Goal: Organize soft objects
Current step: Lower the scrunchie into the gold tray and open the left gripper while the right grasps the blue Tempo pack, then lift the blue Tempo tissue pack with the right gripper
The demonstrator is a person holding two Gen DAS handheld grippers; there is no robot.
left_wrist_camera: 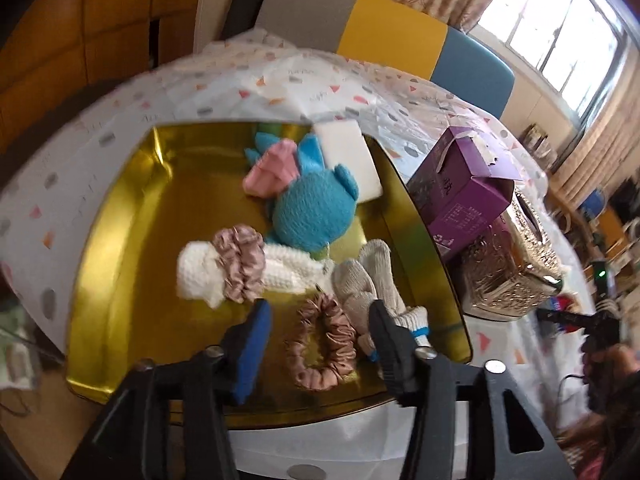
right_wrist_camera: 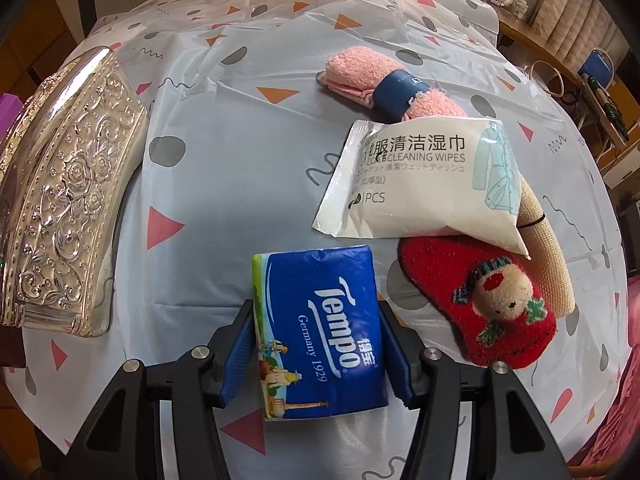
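1. Sunlight is coming through a window (left_wrist_camera: 568, 36) behind the desk (right_wrist_camera: 224, 184), which is wearing a pale plastic cover printed with triangles and dots; a chair back in grey, yellow and blue (left_wrist_camera: 384, 36) is standing at its far edge.
2. Sitting on the desk is a gold tray (left_wrist_camera: 132, 248), with a purple box (left_wrist_camera: 460, 196) and an embossed silver tissue box (right_wrist_camera: 64, 200) just beside it.
3. The left gripper (left_wrist_camera: 316, 344) is hovering over the tray's near edge, its jaws standing apart and released, one on each side of a brown scrunchie (left_wrist_camera: 320, 348) without touching it.
4. Lying in the tray are two scrunchies, the second one (left_wrist_camera: 240, 264) ringing a white knitted piece (left_wrist_camera: 200, 276); one blue plush toy (left_wrist_camera: 312, 208), one pink cloth (left_wrist_camera: 272, 168), one white pad (left_wrist_camera: 352, 160) and a pair of beige gloves (left_wrist_camera: 368, 280).
5. The right gripper (right_wrist_camera: 320, 344) is grasping one blue Tempo tissue pack (right_wrist_camera: 320, 328), its jaws pressing against both long sides, near the desk's near edge.
6. Lying beyond it are one cleaning-wipes packet (right_wrist_camera: 416, 184), one red slipper sock (right_wrist_camera: 480, 300), one rolled pink towel (right_wrist_camera: 392, 84) and one beige roll (right_wrist_camera: 548, 252).
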